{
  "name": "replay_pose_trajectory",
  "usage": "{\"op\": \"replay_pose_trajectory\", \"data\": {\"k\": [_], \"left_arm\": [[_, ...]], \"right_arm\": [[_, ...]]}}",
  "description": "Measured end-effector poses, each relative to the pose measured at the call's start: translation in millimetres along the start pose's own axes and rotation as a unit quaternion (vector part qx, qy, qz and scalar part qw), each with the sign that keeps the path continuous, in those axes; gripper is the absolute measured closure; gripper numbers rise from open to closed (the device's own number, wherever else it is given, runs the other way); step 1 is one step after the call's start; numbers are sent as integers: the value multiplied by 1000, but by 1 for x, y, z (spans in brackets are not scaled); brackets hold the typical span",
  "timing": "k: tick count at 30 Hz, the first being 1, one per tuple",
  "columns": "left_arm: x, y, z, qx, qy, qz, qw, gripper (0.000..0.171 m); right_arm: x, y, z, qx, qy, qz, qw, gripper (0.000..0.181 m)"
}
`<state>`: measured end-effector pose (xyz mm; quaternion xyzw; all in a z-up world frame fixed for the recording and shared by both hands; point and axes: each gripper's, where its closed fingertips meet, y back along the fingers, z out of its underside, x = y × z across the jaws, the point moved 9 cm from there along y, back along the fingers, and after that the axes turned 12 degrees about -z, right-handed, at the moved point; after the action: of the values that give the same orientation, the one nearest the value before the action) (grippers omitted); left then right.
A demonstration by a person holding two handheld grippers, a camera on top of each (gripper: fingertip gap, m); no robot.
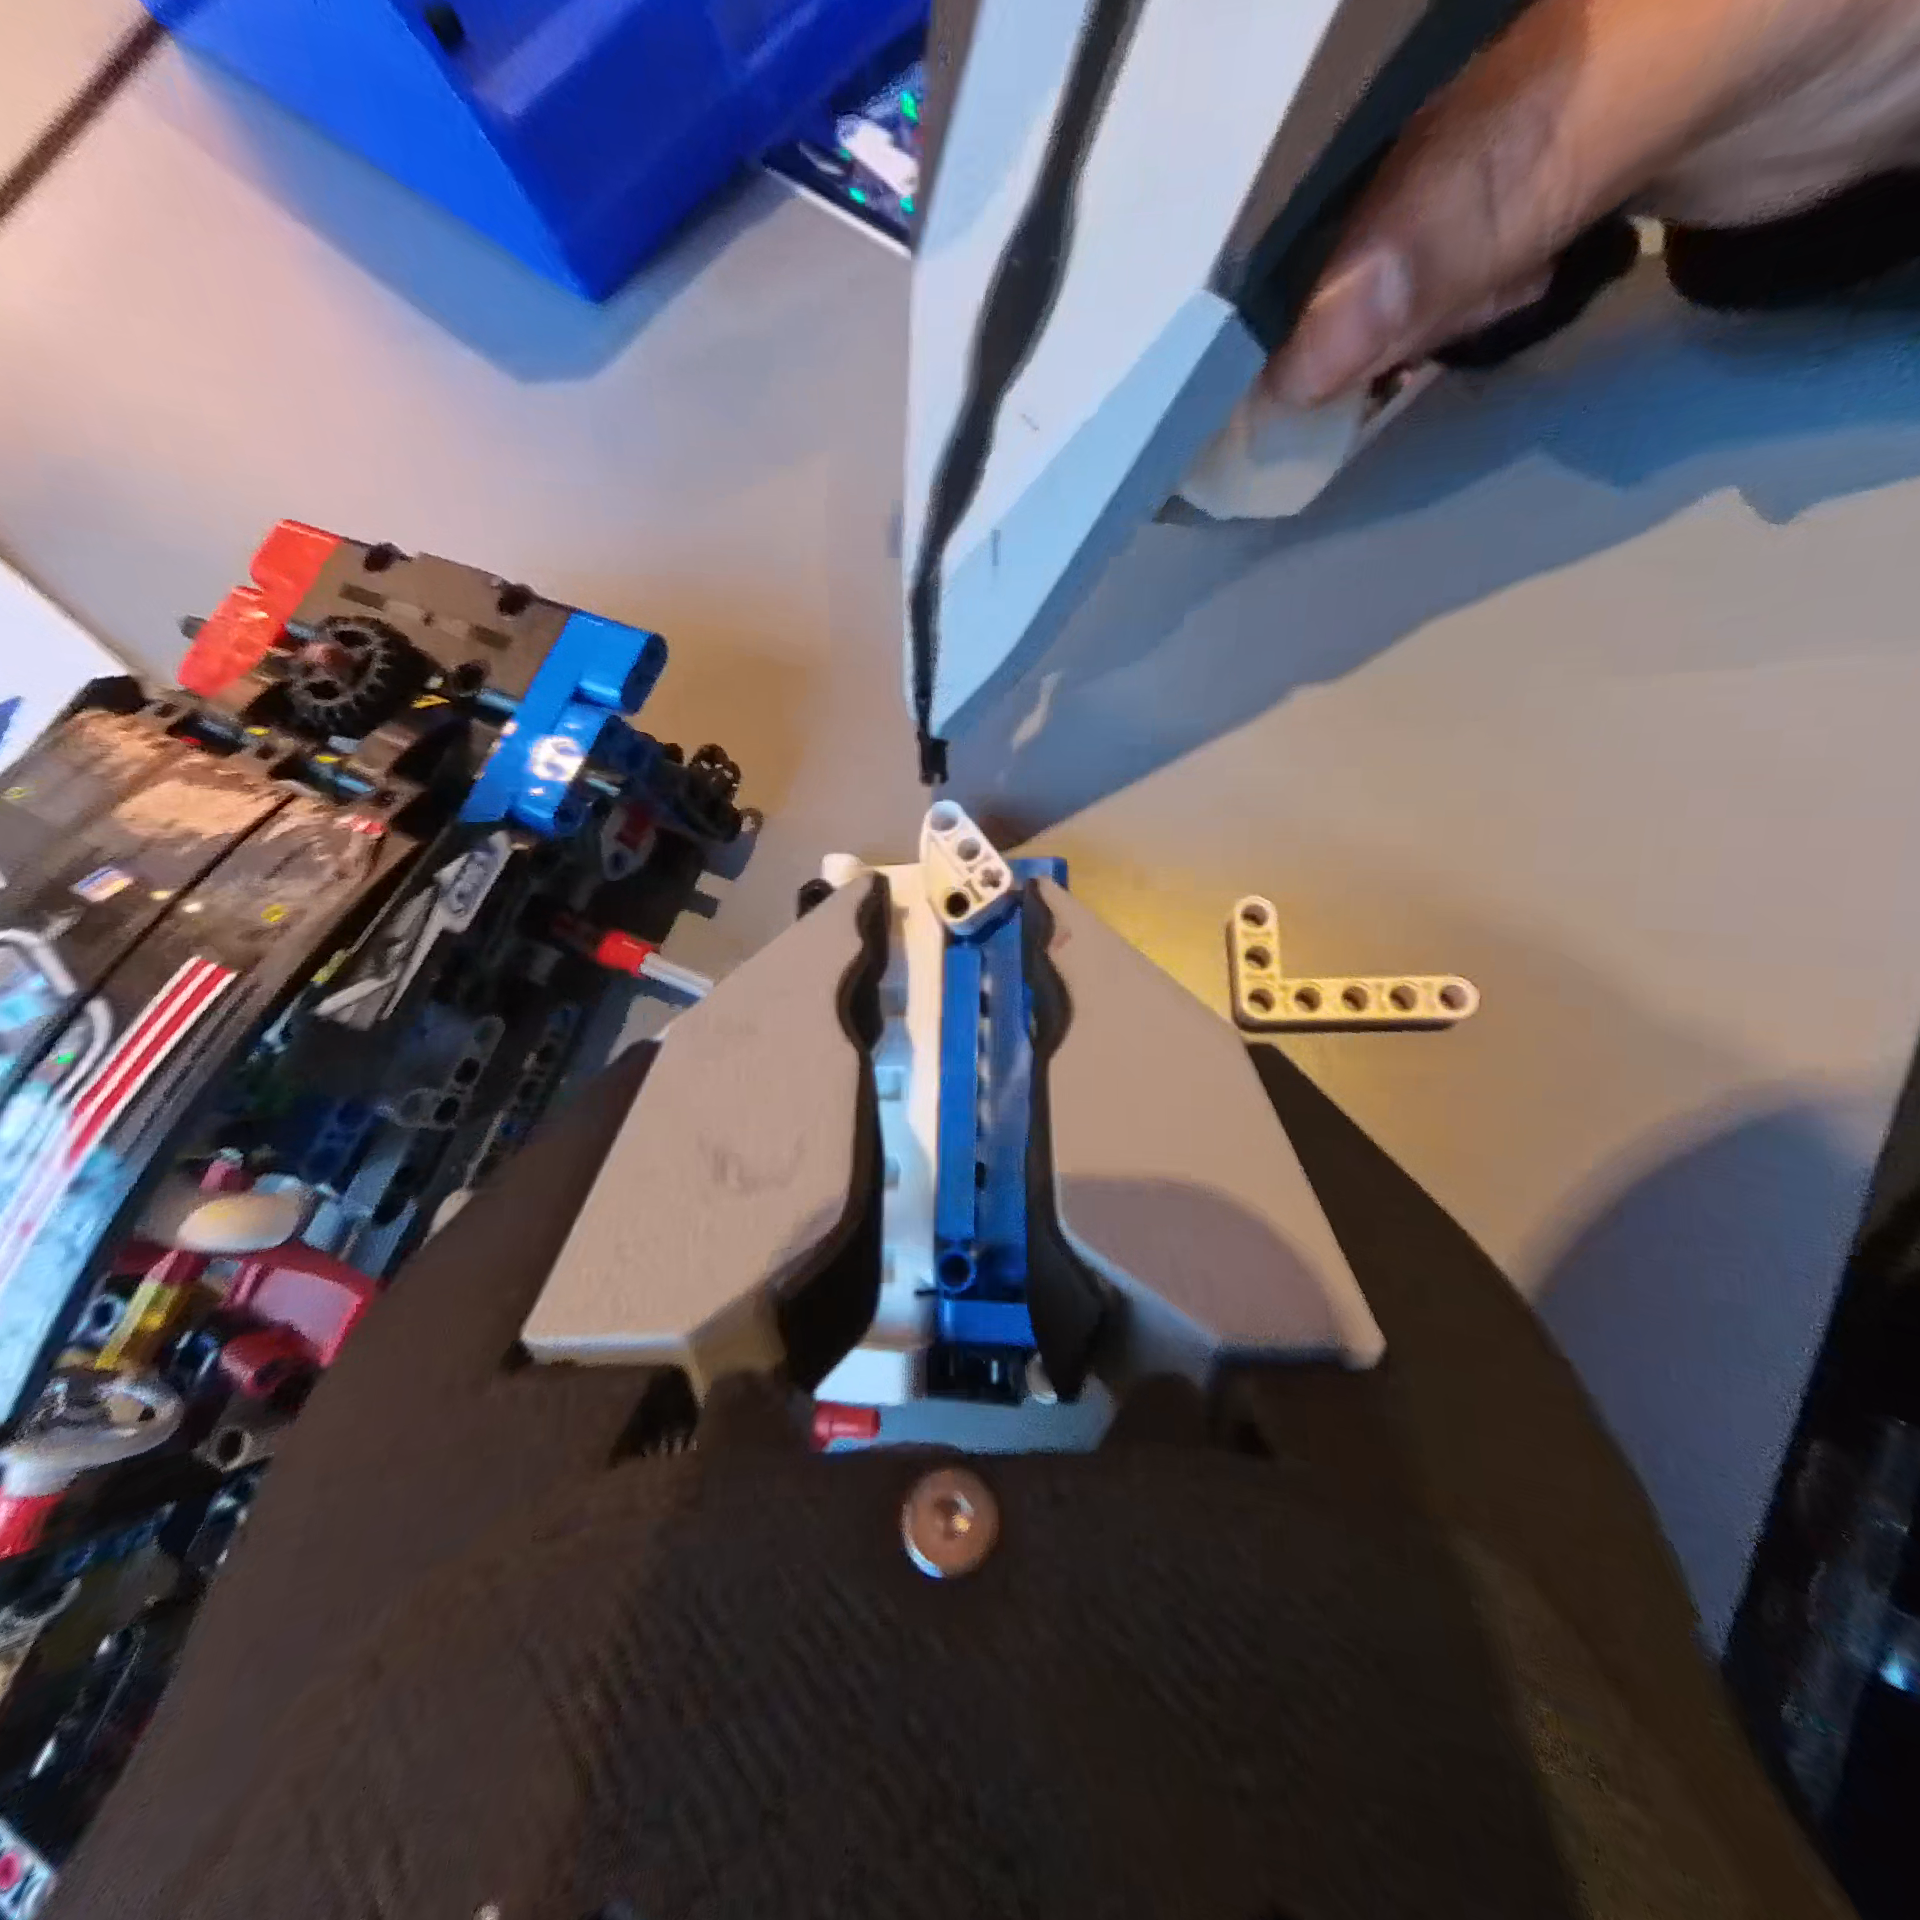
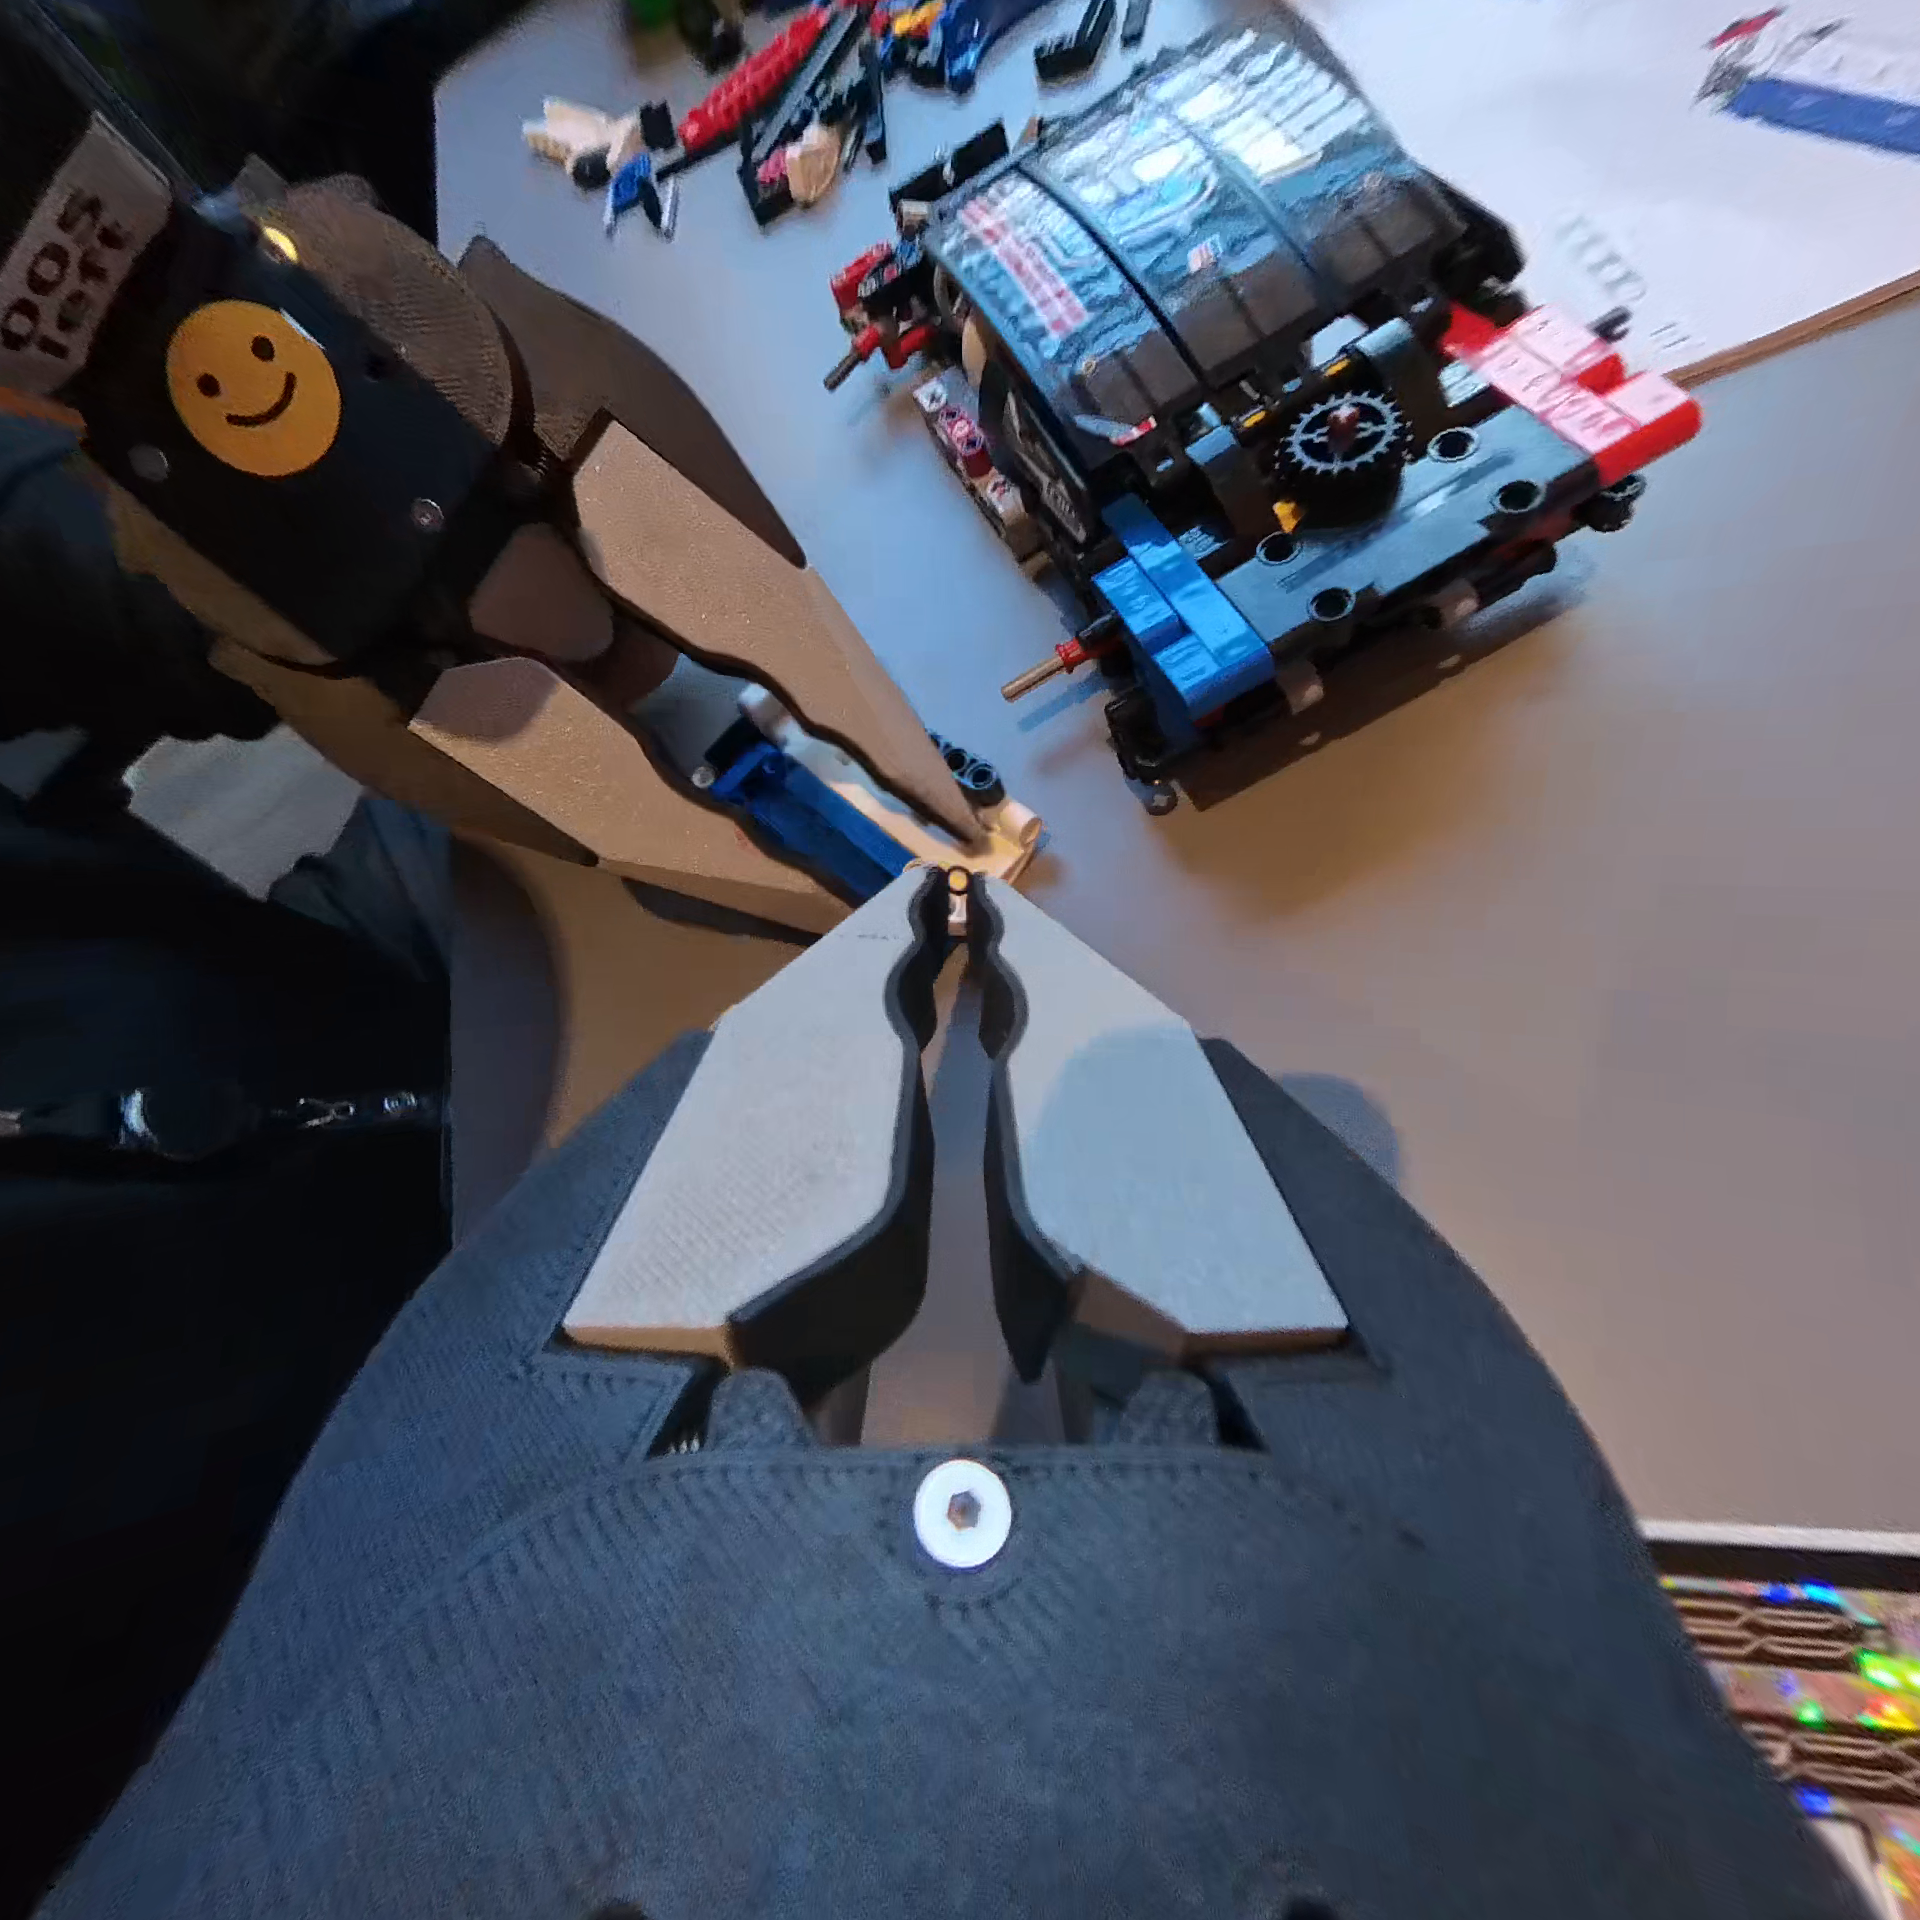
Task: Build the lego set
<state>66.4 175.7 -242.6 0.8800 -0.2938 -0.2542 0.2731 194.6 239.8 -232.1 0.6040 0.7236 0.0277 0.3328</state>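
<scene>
My left gripper (image 1: 956, 894) is shut on a sub-assembly of a long blue beam (image 1: 982, 1091) and white parts, with a white angled beam (image 1: 966, 868) at its front end. My right gripper (image 2: 957, 906) is shut on a small black pin (image 2: 957, 885) and holds it right at that front end. In the left wrist view the right gripper (image 1: 932, 756) comes down from above, its tip just above the white angled beam. In the right wrist view the left gripper (image 2: 925, 862) enters from the upper left with the blue beam (image 2: 821, 821) between its fingers.
The partly built black, blue and red car (image 2: 1299, 416) stands on the table, left of my left gripper (image 1: 416, 779). A pale L-shaped beam (image 1: 1340, 987) lies to the right. Loose parts (image 2: 779, 104), a booklet (image 2: 1766, 156) and a blue box (image 1: 520, 125) lie farther off. Less than 4 cm separates the two grippers' tips.
</scene>
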Motion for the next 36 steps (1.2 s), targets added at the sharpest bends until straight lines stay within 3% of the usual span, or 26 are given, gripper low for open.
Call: {"op": "replay_pose_trajectory", "data": {"k": [8, 27, 36], "left_arm": [[4, -8, -6, -26, -12, 11, 1000, 142], [-4, -8, -3, -26, 37, 75, 996, 143], [-2, -6, 1, -11, 25, 85, 996, 144]], "right_arm": [[5, -5, -4, -82, 28, 11, 996, 181], [2, -6, -9, -84, 50, -3, 995, 181], [6, -14, 0, -93, 50, -6, 994, 180]]}}
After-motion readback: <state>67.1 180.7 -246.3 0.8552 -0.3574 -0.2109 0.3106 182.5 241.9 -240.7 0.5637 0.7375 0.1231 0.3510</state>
